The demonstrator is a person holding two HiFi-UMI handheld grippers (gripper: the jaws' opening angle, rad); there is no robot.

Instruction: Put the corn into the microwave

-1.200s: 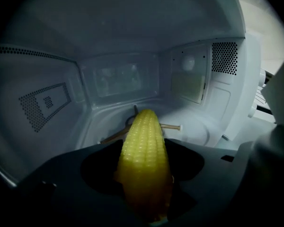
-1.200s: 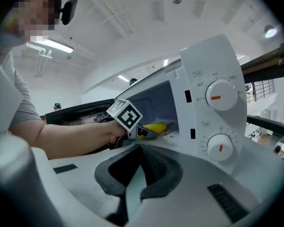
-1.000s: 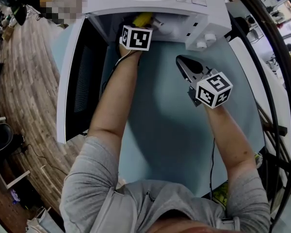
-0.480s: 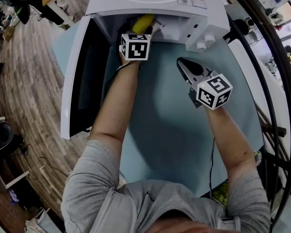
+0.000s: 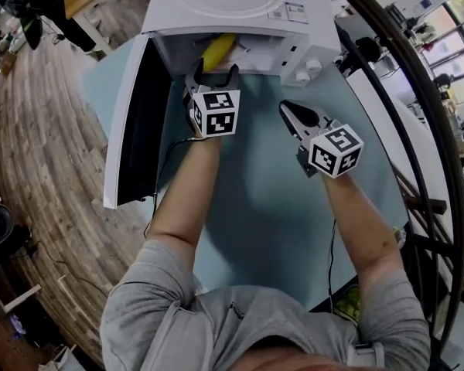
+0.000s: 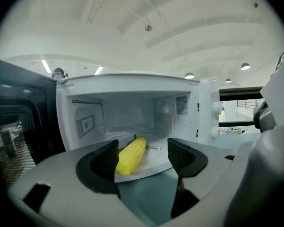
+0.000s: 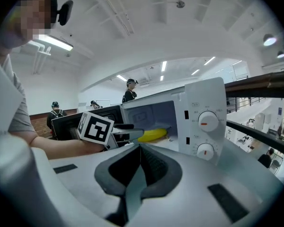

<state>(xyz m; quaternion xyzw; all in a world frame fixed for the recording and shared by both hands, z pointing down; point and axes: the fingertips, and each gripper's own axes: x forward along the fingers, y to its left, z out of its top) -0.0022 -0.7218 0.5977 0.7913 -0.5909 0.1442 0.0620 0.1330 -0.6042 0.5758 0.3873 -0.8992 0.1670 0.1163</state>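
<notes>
The corn (image 5: 216,49) lay inside the open microwave (image 5: 232,6), at twelve o'clock from the left gripper (image 5: 214,72), whose empty jaws had just been opening wide (letting it go, I'd judge), while the right gripper (image 5: 292,113) hung clear at three o'clock, pinched together on nothing.

The corn (image 6: 131,155) is yellow. The microwave (image 5: 240,6) is white. Its door (image 5: 143,122) on the left is white round a black window. Its knobs (image 7: 208,122) are white with red marks. The table (image 5: 271,207) is light blue. The floor (image 5: 54,145) on the far left is brown wood in stripes. The left gripper (image 5: 213,72) and right gripper (image 5: 286,108) each have a white cube with black squares. The shirt (image 5: 178,323) is grey.
</notes>
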